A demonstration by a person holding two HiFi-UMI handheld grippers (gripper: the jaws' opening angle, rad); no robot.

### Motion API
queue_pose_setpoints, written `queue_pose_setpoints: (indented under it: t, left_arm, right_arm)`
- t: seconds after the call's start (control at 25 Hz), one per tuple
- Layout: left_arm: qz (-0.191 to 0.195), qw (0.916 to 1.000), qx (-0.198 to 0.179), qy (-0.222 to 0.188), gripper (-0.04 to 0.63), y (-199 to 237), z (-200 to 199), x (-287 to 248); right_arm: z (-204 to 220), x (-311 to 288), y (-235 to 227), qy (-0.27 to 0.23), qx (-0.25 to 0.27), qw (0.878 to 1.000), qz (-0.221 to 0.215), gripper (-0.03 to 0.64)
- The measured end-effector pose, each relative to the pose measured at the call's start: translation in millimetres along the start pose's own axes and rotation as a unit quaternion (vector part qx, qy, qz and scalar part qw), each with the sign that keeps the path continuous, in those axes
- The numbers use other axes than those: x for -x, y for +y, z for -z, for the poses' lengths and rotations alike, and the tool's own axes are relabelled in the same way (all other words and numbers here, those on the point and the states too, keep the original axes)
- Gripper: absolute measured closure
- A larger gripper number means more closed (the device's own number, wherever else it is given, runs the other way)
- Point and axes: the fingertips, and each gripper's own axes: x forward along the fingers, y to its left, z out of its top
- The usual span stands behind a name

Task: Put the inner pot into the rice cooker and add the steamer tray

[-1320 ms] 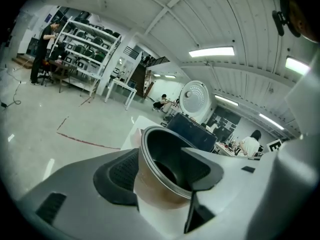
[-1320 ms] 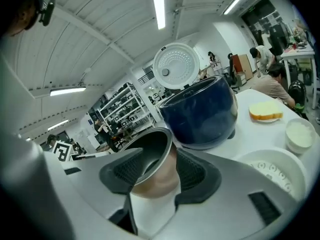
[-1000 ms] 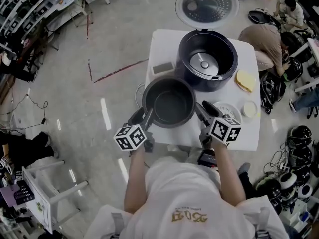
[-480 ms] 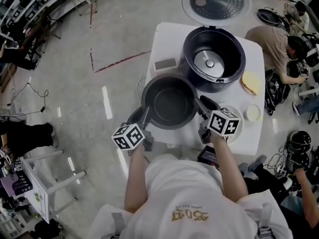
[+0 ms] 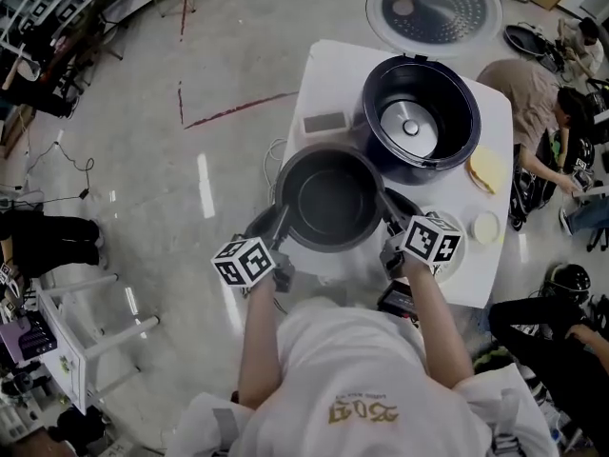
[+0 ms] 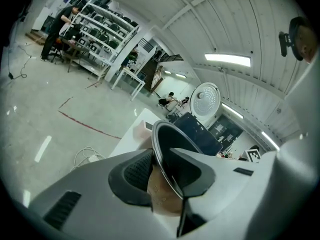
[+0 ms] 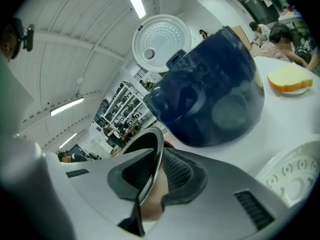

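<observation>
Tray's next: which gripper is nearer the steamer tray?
Right. Right gripper is beside the tray; left gripper is across the pot. Both have just been closing on its rim.

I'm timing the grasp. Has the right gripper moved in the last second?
Yes: right gripper slid forward, covering more of the steamer tray, jaws just closing on the inner pot rim.

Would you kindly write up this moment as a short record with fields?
Inner pot: on the table, between the person and the rice cooker, empty.
Left gripper: jaws just closed further, pads on the pot's left rim.
Right gripper: jaws just closed further, pads on the right rim.
Rice cooker: lid up, no pot inside.
Steamer tray: on the table beside the right gripper, untouched.
</observation>
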Motion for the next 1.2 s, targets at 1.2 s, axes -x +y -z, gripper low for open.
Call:
queue_pose_setpoints:
  t: [1.2]
  left_arm:
    - [0.018,0.9997,0.016,-0.010,0.500,-2.7,-2.3,2.8]
  right_arm:
    - [3.7,0.0,0.0,0.008,-0.031,0.999,-0.010,0.557]
